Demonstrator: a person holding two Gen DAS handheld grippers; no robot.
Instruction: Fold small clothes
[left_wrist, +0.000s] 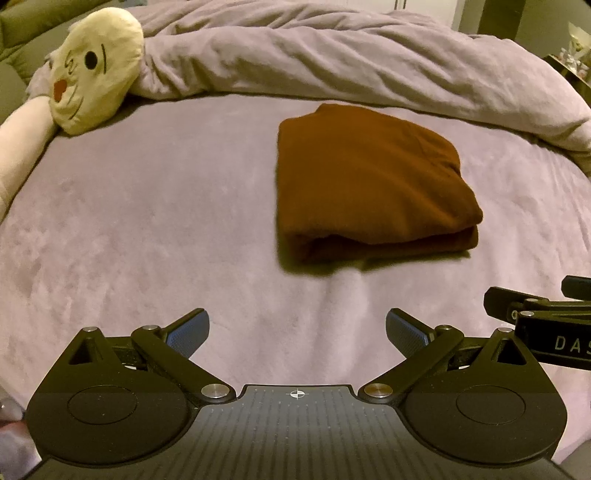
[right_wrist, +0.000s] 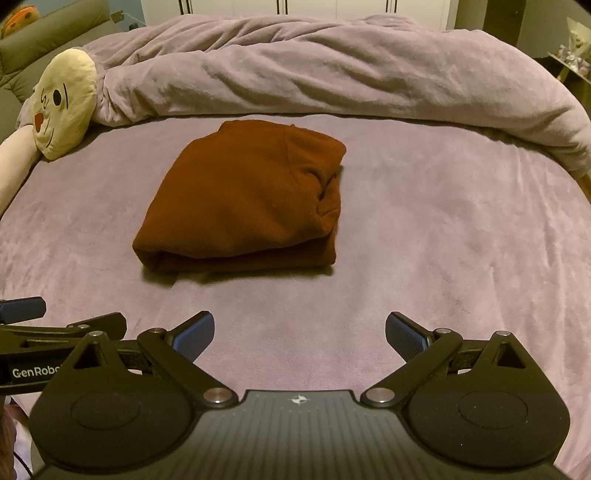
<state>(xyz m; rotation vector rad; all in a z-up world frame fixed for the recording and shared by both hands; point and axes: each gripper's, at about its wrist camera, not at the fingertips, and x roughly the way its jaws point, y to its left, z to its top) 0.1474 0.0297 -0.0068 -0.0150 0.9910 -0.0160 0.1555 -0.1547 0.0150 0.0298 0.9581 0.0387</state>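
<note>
Dim, warm yellowish light colours both views. The folded brown garment (left_wrist: 373, 181) casts a soft shadow toward the cameras. Fisheye distortion bows the bed's (right_wrist: 443, 240) edges, with dark vignetted, slightly soft corners.

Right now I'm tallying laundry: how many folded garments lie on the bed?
1: a rust-brown folded knit garment lies mid-bed on the mauve plush sheet, ahead of both open jaws. The bunched duvet may hide others.

Black left gripper (left_wrist: 297, 334) and right gripper (right_wrist: 300, 336), blue-padded jaws.
</note>
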